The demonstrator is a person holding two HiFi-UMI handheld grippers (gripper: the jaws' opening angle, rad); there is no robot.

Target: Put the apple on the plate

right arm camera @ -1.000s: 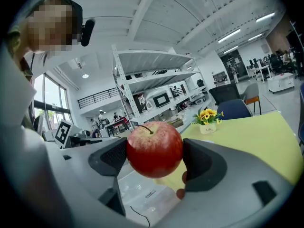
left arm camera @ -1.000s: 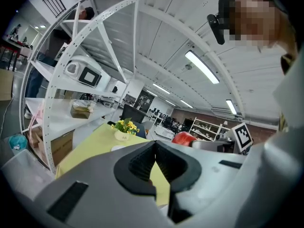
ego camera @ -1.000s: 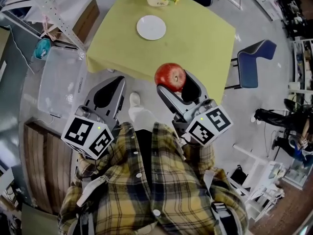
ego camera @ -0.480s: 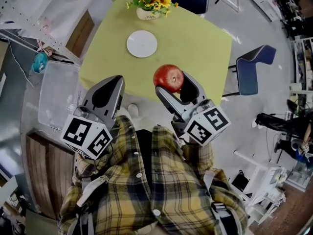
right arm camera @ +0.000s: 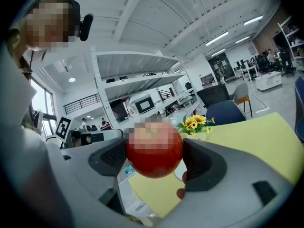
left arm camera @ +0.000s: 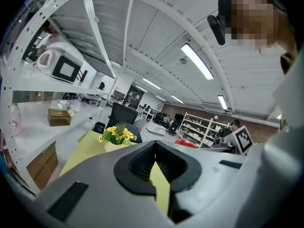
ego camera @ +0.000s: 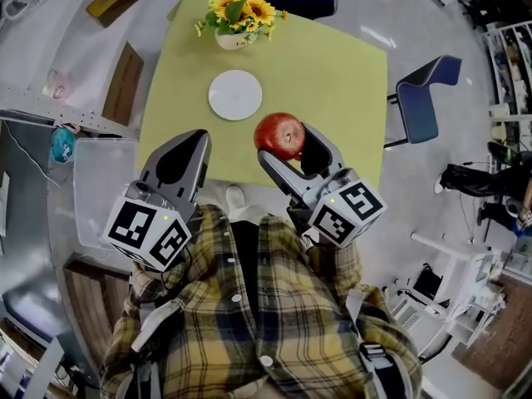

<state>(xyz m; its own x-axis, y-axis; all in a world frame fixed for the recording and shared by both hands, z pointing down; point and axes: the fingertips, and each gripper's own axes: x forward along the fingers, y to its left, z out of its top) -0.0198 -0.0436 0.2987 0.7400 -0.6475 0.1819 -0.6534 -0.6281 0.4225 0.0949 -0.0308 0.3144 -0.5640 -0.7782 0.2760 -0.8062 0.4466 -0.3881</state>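
Note:
A red apple (ego camera: 279, 135) (right arm camera: 154, 149) is clamped between the jaws of my right gripper (ego camera: 281, 140) (right arm camera: 153, 152), held in the air over the near edge of the yellow-green table (ego camera: 332, 81). The white plate (ego camera: 234, 95) lies empty on that table, up and left of the apple, in front of a pot of sunflowers (ego camera: 234, 15). My left gripper (ego camera: 184, 158) (left arm camera: 153, 167) hangs beside the right one with its jaws closed together and nothing in them. In the left gripper view the table and flowers (left arm camera: 116, 136) show past the jaws.
A blue chair (ego camera: 422, 98) stands right of the table. A clear plastic bin (ego camera: 104, 185) sits on the floor at the left, near white shelving (ego camera: 50, 48) with small items. The person's plaid shirt (ego camera: 249, 322) fills the lower view.
The view has closed in on the table: plate and flowers have slid down and left in frame. The apple stays gripped in the right gripper, now over the table's near edge.

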